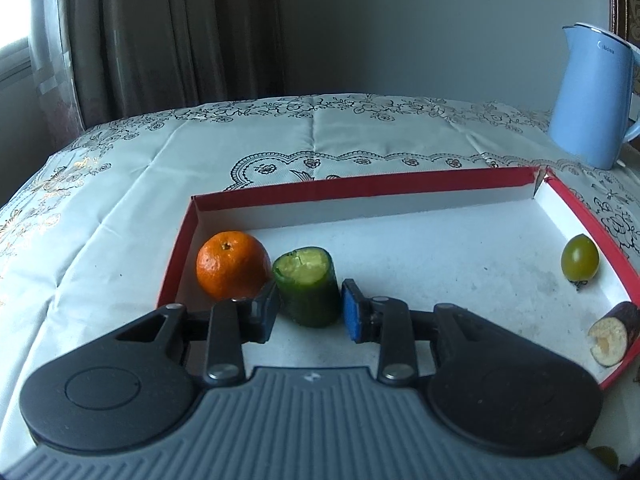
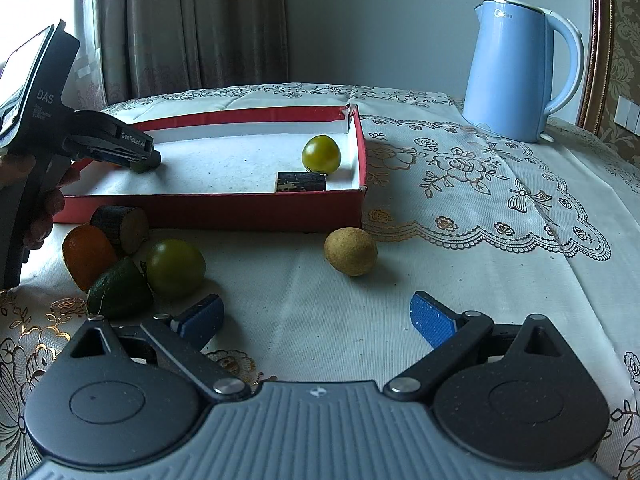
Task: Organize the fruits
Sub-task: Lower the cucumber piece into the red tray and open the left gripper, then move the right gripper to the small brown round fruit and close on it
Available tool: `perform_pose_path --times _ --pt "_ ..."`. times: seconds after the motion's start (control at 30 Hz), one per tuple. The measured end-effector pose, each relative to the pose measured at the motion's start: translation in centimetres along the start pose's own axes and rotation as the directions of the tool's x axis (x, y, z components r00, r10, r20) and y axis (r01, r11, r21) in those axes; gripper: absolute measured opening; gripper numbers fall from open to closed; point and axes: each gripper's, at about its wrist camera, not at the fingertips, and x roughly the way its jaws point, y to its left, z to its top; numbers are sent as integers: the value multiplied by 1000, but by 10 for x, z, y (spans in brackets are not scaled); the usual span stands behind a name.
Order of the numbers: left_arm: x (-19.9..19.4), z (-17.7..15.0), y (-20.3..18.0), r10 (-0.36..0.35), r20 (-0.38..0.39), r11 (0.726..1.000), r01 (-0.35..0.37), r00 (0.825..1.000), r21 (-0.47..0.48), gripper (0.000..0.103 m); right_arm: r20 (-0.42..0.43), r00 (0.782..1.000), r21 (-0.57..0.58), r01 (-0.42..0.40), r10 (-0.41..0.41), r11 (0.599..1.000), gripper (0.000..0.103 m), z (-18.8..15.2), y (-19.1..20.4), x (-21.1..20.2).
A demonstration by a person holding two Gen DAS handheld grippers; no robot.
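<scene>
A red box with a white floor (image 1: pixel 360 188) holds a mandarin (image 1: pixel 233 264), an upright cucumber piece (image 1: pixel 308 288), a green tomato (image 1: pixel 580 258) and a dark stick piece with a pale cut end (image 1: pixel 612 334). My left gripper (image 1: pixel 311 292) straddles the cucumber piece, which stands on the box floor; a thin gap shows at the blue right pad (image 1: pixel 352 312). In the right wrist view my right gripper (image 2: pixel 318 312) hovers open over the tablecloth with nothing between its fingers. A brownish round fruit (image 2: pixel 351 251) lies just ahead of it.
Left of the right gripper lie a green tomato (image 2: pixel 176 266), a dark green wedge (image 2: pixel 120 294), an orange piece (image 2: pixel 88 256) and a brown cut piece (image 2: pixel 122 228). A blue kettle (image 2: pixel 516 68) stands at the back right. A hand (image 2: pixel 48 208) holds the left gripper.
</scene>
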Motion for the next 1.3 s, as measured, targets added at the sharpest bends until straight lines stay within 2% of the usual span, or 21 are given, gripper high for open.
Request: perform_pose_path --times 0.1,0.17,0.33,0.47,0.7,0.77,0.87,1.1,1.3 --pt "-3 -2 -1 -2 6 1000 2 1000 2 48 0 1000 0 0 0 1000 100 0 0 0" --pt "-7 -4 0 6 20 1000 -6 1000 5 54 0 1000 0 0 0 1000 100 0 0 0" --pt "-30 -11 8 23 87 1000 -22 996 -15 76 0 1000 0 0 0 1000 101 0 0 0" --pt "-55 -26 21 50 120 998 -45 992 -42 78 0 1000 0 0 0 1000 101 0 0 0" --pt "-95 -63 43 52 121 994 -40 991 -101 81 0 1000 0 0 0 1000 101 0 0 0" --pt "-102 -71 44 52 131 993 -37 990 -114 87 0 1000 0 -1 1 1000 101 0 0 0" --pt "-104 -77 40 28 98 994 -17 995 -108 87 0 1000 0 -1 1 1000 101 0 0 0" --pt "-105 -89 36 -11 93 991 23 996 -130 89 -1 1000 0 0 0 1000 101 0 0 0" --pt "-95 -92 50 -43 38 978 50 998 -204 93 9 999 23 -32 32 999 101 -1 -6 -2"
